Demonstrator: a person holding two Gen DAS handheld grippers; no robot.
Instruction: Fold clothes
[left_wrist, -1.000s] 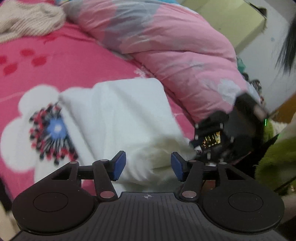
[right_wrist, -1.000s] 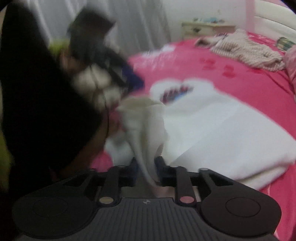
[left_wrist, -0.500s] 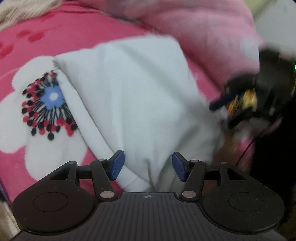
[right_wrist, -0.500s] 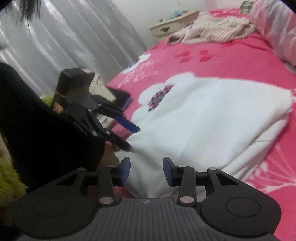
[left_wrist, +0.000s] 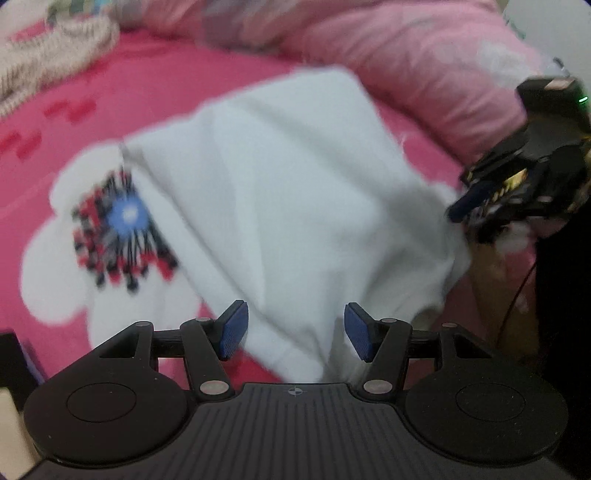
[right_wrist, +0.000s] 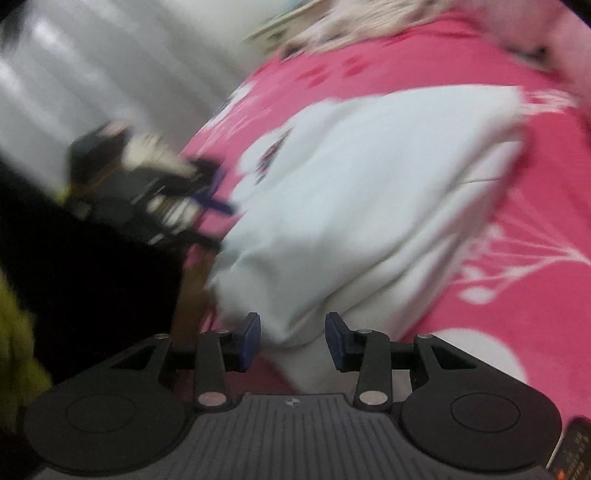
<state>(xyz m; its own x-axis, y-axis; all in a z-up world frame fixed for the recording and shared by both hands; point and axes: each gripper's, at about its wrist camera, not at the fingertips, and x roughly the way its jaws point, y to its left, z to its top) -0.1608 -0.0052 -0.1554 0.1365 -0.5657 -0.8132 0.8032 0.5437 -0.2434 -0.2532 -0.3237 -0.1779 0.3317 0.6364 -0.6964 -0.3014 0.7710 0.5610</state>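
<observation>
Only the left view shows the quilt (left_wrist: 424, 70); both grippers (left_wrist: 295, 330) (right_wrist: 292, 341) gape, released, above the white garment (left_wrist: 295, 192).

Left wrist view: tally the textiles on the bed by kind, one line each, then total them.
White folded garment: 1
Beige knitted garment: 1, at the far left edge
Pink quilt: 1, bunched along the far side
Pink flowered bedsheet: 1, under the rest
Total: 4
</observation>
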